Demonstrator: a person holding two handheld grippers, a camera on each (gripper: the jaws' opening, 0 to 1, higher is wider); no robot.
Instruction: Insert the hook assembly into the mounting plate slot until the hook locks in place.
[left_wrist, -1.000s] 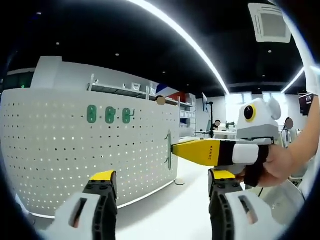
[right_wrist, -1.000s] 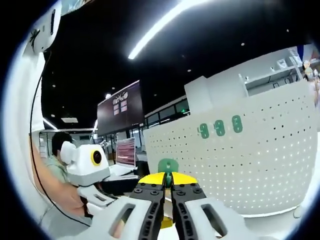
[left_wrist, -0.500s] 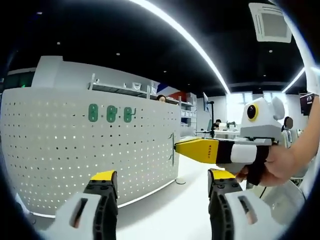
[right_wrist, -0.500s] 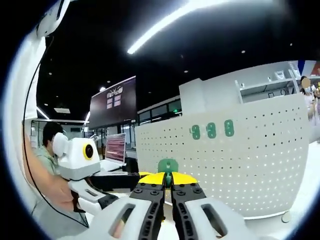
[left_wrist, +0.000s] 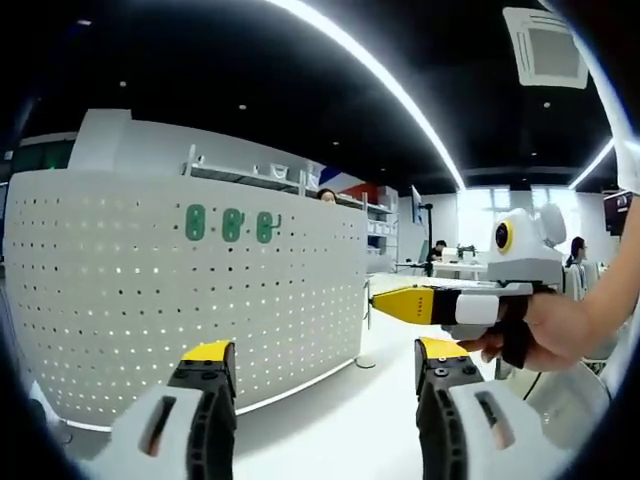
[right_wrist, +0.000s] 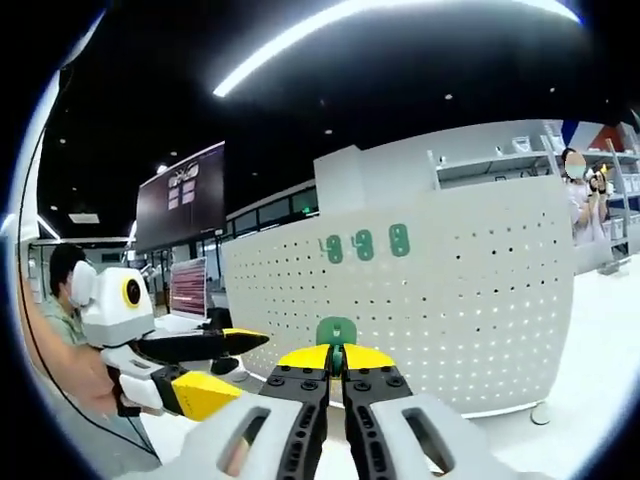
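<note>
White pegboard (left_wrist: 190, 300), three green hooks (left_wrist: 232, 224), tools apart

Looks like a big open-plan lab or tech office. Black ceiling with long LED light strips (left_wrist: 380, 80) and a ceiling AC cassette (left_wrist: 545, 45), a white perforated pegboard panel (left_wrist: 180, 290) standing on a glossy white floor (left_wrist: 330, 420), shelving (left_wrist: 250, 172) behind it, a wall display screen (right_wrist: 180, 205), and workstations with a monitor (right_wrist: 188, 290) further back.

Left gripper (left_wrist: 325, 385) jaws spread apart, nothing between them; pegboard (left_wrist: 190, 300) ahead carries three green hooks (left_wrist: 231, 224); right gripper (left_wrist: 420, 303) enters from the right, hand-held.
</note>
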